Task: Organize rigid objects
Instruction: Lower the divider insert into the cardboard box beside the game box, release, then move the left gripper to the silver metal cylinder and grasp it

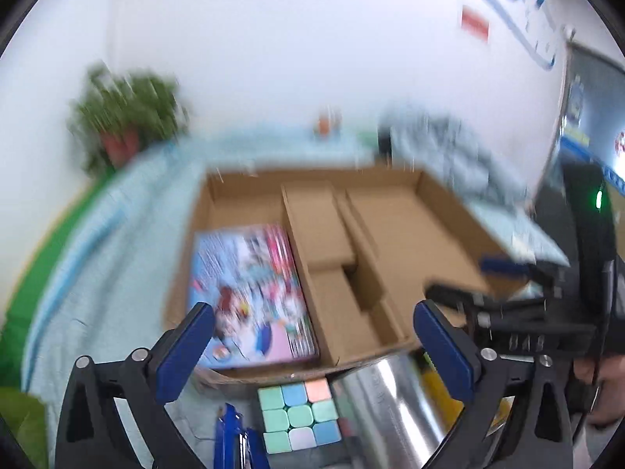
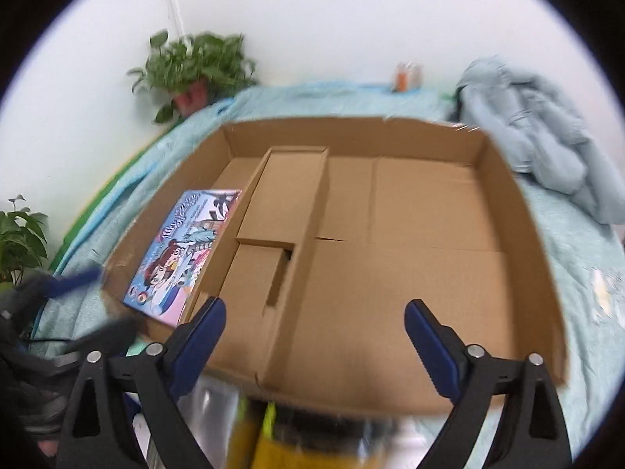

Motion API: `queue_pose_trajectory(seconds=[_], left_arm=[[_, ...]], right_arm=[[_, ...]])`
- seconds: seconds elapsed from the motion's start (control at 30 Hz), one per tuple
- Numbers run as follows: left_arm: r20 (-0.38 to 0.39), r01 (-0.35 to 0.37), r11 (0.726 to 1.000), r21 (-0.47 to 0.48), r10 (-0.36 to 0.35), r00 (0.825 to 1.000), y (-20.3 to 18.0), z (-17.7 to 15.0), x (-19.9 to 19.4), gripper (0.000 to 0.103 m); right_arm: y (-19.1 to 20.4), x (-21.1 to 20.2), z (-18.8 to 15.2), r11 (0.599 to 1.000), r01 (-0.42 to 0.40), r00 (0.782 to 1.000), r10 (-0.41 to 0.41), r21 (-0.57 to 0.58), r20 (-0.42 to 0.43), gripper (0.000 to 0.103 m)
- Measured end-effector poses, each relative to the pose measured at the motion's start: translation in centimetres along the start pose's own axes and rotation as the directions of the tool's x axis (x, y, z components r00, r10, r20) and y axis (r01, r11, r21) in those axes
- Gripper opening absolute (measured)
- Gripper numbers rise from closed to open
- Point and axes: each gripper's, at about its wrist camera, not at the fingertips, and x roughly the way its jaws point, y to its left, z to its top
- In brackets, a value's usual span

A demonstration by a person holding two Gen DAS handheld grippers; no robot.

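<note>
In the right wrist view, a shallow cardboard tray point(image 2: 519, 211) is seen across the middle of the frame on a pale blue cloth point(image 2: 578, 273). It is split by a raised cardboard divider point(image 2: 289, 195) into 2 compartments. In the left compartment a colourful picture book point(image 2: 183, 254) is laid flat; the right compartment is seen bare. At lower centre, the right gripper point(image 2: 314, 332) is held spread, nothing between its pads. In the left wrist view, the left gripper point(image 1: 312, 348) is likewise spread wide, and a pastel puzzle cube point(image 1: 299, 414) and a shiny metal cylinder point(image 1: 383, 402) are seen outside the tray at the bottom.
</note>
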Motion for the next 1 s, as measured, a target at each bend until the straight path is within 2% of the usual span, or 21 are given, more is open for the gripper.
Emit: queue_pose_trajectory(seconds=[0.07, 0.13, 0.27, 0.37, 0.47, 0.53, 0.57, 0.6, 0.63, 0.67, 0.7, 0.77, 0.8, 0.83, 0.87, 0.9, 0.93, 1.0], left_arm=[[0.03, -0.013, 1.0, -0.009, 0.013, 0.999, -0.7, -0.3, -2.0, 0.103], [0.051, -0.017, 0.998, -0.067, 0.021, 0.998, -1.0, -0.7, -3.6, 0.102], [0.079, -0.006, 0.991, -0.137, 0.017, 0.997, -1.4, -1.5, -5.9, 0.102], [0.098, 0.045, 0.993, -0.111, -0.034, 0.995, -2.6, -2.6, -7.7, 0.102], [0.084, 0.027, 0.997, -0.068, -0.021, 0.996, -4.5, -3.6, -8.6, 0.102], [0.07, 0.016, 0.999, -0.049, -0.012, 0.997, -5.6, -4.3, -8.9, 0.097], [0.061, 0.019, 0.999, -0.045, -0.016, 0.998, -6.0, -4.6, -9.0, 0.09], [0.043, 0.045, 0.998, -0.037, -0.043, 0.998, -6.4, -5.0, -9.0, 0.055], [0.008, 0.08, 0.996, -0.025, -0.08, 0.997, -6.7, -5.2, -8.6, 0.001], [-0.037, 0.099, 0.995, -0.012, -0.1, 0.994, -7.1, -5.5, -8.2, 0.003], [-0.042, 0.097, 0.995, -0.009, -0.097, 0.994, -7.4, -5.8, -8.2, 0.002], [-0.004, 0.091, 0.996, -0.009, -0.091, 0.996, -7.7, -6.0, -8.8, 0.005], [0.004, 0.084, 0.996, -0.014, -0.084, 0.996, -7.7, -6.1, -9.1, 0.028], [-0.002, 0.074, 0.997, -0.023, -0.074, 0.997, -7.6, -6.1, -9.3, 0.078], [-0.001, 0.07, 0.997, -0.04, -0.07, 0.998, -7.4, -6.1, -9.5, 0.101], [0.02, 0.074, 0.995, -0.068, -0.072, 0.997, -7.0, -6.1, -9.8, 0.1], [0.019, 0.09, 0.992, -0.092, -0.089, 0.996, -6.6, -6.2, -9.9, 0.1], [-0.036, 0.11, 0.99, -0.089, -0.113, 0.993, -6.5, -6.5, -9.4, 0.1]], right_arm=[[0.3, -2.6, -1.5, 0.999, 0.042, 0.997, -0.041, -0.019, 0.066, 0.094], [0.7, -4.6, -2.9, 0.997, 0.069, 0.991, -0.064, -0.038, 0.114, 0.094], [1.2, -6.3, -4.9, 0.998, 0.039, 0.995, -0.034, -0.053, 0.098, 0.094], [1.1, -7.6, -6.3, 0.998, 0.055, 0.992, -0.051, -0.029, 0.119, 0.094], [0.8, -8.5, -7.3, 0.998, 0.064, 0.99, -0.062, -0.008, 0.126, 0.094], [0.6, -9.0, -8.0, 0.998, 0.07, 0.988, -0.069, 0.001, 0.136, 0.093], [0.7, -9.2, -8.2, 0.997, 0.075, 0.988, -0.074, -0.001, 0.138, 0.086], [0.7, -9.4, -8.5, 0.996, 0.087, 0.986, -0.085, -0.009, 0.141, 0.068], [0.9, -9.5, -8.7, 0.994, 0.105, 0.985, -0.102, -0.018, 0.14, 0.053], [0.9, -9.6, -9.0, 0.992, 0.123, 0.984, -0.119, -0.024, 0.135, 0.026], [1.0, -9.8, -9.2, 0.992, 0.126, 0.984, -0.122, -0.025, 0.133, 0.019], [1.0, -10.0, -9.6, 0.993, 0.114, 0.985, -0.108, -0.036, 0.131, 0.02], [1.0, -10.1, -9.7, 0.994, 0.1, 0.988, -0.094, -0.044, 0.126, 0.026], [1.1, -10.2, -9.9, 0.994, 0.094, 0.989, -0.088, -0.047, 0.121, 0.036], [1.1, -10.3, -10.1, 0.995, 0.091, 0.989, -0.085, -0.045, 0.12, 0.073], [0.9, -10.6, -10.3, 0.996, 0.087, 0.987, -0.081, -0.033, 0.138, 0.098], [0.7, -10.9, -10.5, 0.997, 0.08, 0.984, -0.076, -0.017, 0.159, 0.101], [0.4, -11.1, -10.8, 0.998, 0.058, 0.985, -0.059, 0.008, 0.165, 0.102]])
